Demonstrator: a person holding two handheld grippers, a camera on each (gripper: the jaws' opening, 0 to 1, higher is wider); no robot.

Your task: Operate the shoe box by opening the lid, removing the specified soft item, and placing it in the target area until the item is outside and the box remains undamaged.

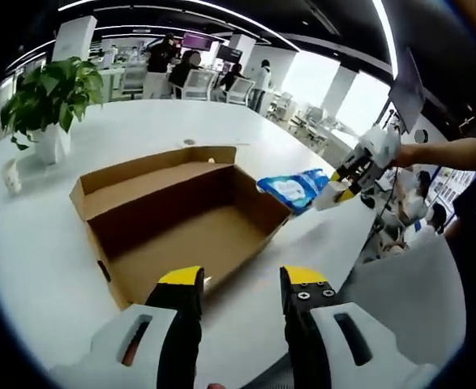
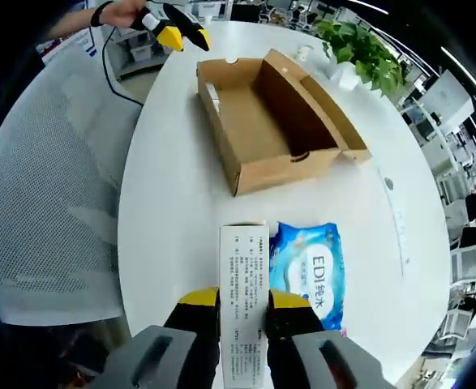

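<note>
Patience now: my right gripper (image 2: pixel 242 312) pinches the blue soft wipes pack (image 2: pixel 309 275) by its white label just beside the open brown cardboard shoe box (image 2: pixel 278 121); I should lower it flat onto the white desk (image 2: pixel 173 203) before releasing. Left gripper (image 1: pixel 242 288) fingers gape, empty.

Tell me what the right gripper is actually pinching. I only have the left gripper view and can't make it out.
Observer: In the right gripper view, the right gripper is shut on a white printed strip lying beside the blue packet.
Operator: Anything on the box wall nearest my left gripper?
Observer: Yes, a small white patch shows on the inside of that end wall of the box. I cannot tell what it is.
</note>
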